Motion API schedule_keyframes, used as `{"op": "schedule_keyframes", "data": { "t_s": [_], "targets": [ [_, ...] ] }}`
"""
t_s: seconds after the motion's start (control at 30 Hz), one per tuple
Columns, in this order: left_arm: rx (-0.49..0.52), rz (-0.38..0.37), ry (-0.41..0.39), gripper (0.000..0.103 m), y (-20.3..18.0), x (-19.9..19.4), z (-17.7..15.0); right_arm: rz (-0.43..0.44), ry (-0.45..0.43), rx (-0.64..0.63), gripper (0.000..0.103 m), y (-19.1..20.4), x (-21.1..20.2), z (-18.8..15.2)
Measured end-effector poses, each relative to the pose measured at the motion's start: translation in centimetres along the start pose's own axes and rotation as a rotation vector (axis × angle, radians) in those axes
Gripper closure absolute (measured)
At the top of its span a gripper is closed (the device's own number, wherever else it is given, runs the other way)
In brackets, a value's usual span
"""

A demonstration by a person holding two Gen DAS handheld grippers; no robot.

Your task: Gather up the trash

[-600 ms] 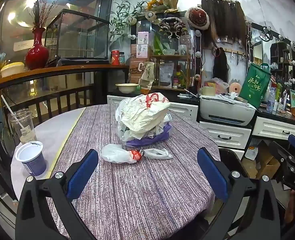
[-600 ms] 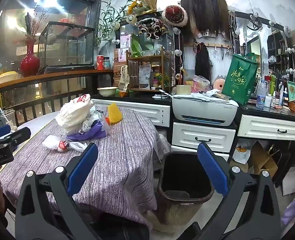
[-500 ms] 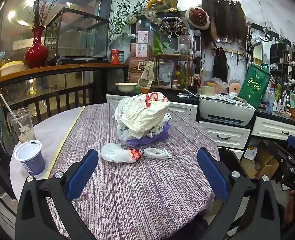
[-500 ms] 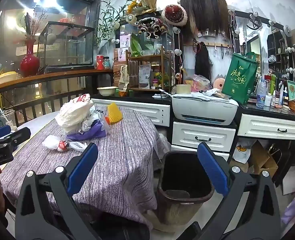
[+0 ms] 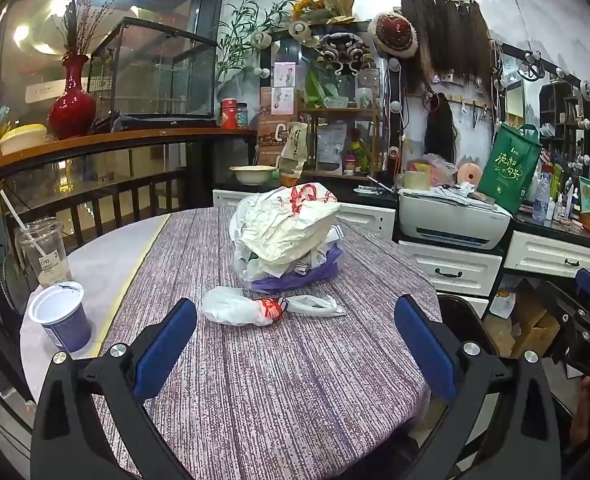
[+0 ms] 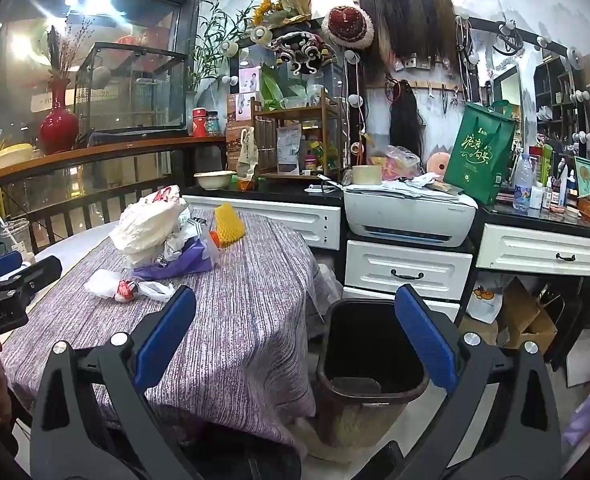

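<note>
Both grippers hang wide open over the near edge of the round bench (image 5: 279, 392), nothing between their blue pads. The left gripper (image 5: 295, 344) points across the purple striped cloth at a small knotted white plastic bag (image 5: 235, 311) with red print, lying just beyond its fingertips and roughly on its centre line, apart from both pads. Behind that bag sits a heap of crumpled white bags and wrappers (image 5: 285, 232) on a purple bag (image 5: 295, 278), in the middle of the bench. Off to the left, on the bare part of the bench, stand a purple yoghurt-style tub (image 5: 61, 320) and a clear plastic cup with a straw (image 5: 43, 252).

The right gripper (image 6: 295, 344) looks past the bench's right-hand edge. A dark waste bin (image 6: 369, 360) stands on the floor beside the hanging cloth, just ahead of the gripper and between its fingers in that view. A yellow foam fruit net (image 6: 227, 224) lies behind the heap; from the left camera the heap hides it.

The bin's foot is hidden behind the gripper's frame, and what lies flat in its bottom I cannot make out. Each gripper shows in the other's view only at the frame edge, cut off.

Compared with half a second ago, nothing on the bench has shifted and both grippers sit almost where they were.
</note>
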State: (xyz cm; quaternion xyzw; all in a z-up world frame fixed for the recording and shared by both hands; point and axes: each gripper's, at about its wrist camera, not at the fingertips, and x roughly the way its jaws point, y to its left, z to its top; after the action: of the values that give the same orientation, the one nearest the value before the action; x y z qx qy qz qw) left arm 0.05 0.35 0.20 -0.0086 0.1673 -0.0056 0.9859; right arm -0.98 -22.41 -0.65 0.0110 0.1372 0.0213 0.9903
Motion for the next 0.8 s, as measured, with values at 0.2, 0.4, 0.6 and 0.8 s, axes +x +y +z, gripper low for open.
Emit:
{"op": "schedule_keyframes", "data": {
  "t_s": [0.2,0.4,0.6,0.8],
  "targets": [
    [-0.003,-0.002,0.004,0.005,0.2,0.0,0.4,0.001,0.008,0.004,0.005,0.0,0.3,0.2],
    [0.005,0.005,0.006,0.005,0.1,0.4,-0.4,0.0,0.008,0.005,0.005,-0.1,0.5,-0.3],
    [0.004,0.008,0.006,0.005,0.6,0.4,-0.6,0.002,0.009,0.006,0.005,-0.3,0.5,-0.2],
    [0.007,0.008,0.007,0.005,0.2,0.7,-0.7,0.001,0.01,0.007,0.005,-0.3,0.5,-0.3]
  ]
}}
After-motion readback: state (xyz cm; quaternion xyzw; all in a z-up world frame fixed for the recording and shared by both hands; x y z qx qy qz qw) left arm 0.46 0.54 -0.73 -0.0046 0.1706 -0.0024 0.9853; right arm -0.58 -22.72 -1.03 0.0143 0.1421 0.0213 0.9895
